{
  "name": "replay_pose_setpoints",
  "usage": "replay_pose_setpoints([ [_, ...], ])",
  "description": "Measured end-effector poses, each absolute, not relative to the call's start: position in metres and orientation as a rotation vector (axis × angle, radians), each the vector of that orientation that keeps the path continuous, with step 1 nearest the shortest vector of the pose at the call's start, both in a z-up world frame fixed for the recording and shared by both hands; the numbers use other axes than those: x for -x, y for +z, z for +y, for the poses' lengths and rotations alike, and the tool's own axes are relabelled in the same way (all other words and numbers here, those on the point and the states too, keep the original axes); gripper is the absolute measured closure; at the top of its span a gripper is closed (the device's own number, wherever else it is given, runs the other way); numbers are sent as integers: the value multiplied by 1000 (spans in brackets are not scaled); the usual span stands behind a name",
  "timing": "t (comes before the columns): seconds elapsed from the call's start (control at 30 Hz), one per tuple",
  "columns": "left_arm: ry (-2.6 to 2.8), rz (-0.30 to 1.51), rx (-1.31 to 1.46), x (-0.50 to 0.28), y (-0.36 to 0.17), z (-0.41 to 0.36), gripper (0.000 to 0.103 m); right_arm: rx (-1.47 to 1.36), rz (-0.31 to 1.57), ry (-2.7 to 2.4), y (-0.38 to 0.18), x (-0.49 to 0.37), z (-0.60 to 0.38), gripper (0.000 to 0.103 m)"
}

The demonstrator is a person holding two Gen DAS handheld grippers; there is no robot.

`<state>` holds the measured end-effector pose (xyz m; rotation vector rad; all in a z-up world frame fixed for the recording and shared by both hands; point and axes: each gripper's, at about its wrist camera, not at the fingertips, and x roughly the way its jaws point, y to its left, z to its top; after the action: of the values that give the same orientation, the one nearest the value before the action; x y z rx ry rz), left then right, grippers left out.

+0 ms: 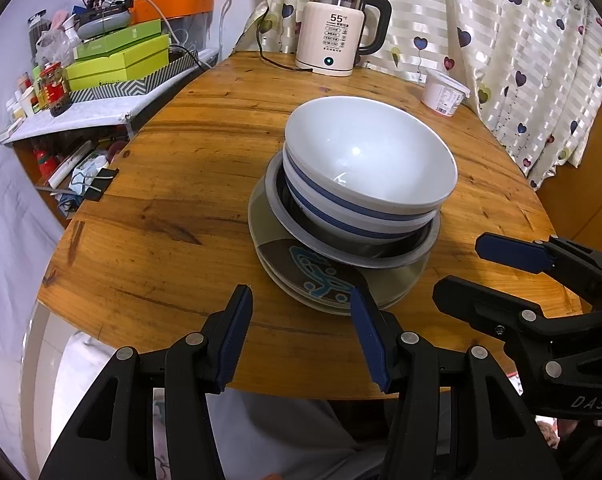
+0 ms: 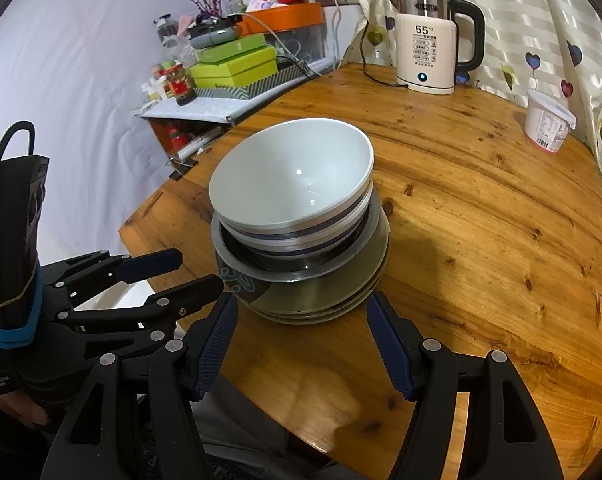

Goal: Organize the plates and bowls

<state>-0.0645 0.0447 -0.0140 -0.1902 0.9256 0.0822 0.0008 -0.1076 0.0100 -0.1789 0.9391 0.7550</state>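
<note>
One stack stands on the round wooden table (image 1: 173,208). A white bowl (image 1: 365,152) sits in a blue-striped white bowl (image 1: 341,216), inside a grey metal bowl (image 1: 285,208), on a few olive plates (image 1: 301,276) with a blue pattern. The stack also shows in the right wrist view: white bowl (image 2: 289,172), plates (image 2: 325,292). My left gripper (image 1: 301,300) is open and empty, just short of the plates' near edge; it also shows at left in the right wrist view (image 2: 199,270). My right gripper (image 2: 301,308) is open and empty, right of the left one, also visible (image 1: 461,268).
A white electric kettle (image 1: 337,28) with its cord stands at the table's far edge, a white plastic tub (image 1: 445,92) to its right by the heart-print curtain. A cluttered shelf with green boxes (image 1: 117,60) stands left of the table.
</note>
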Motion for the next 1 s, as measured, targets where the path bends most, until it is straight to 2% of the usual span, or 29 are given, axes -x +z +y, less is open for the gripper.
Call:
replay_pose_setpoints([
  [1.0,76,931,186,64,-15,44,51,178,946,758,7,1,-106,35],
])
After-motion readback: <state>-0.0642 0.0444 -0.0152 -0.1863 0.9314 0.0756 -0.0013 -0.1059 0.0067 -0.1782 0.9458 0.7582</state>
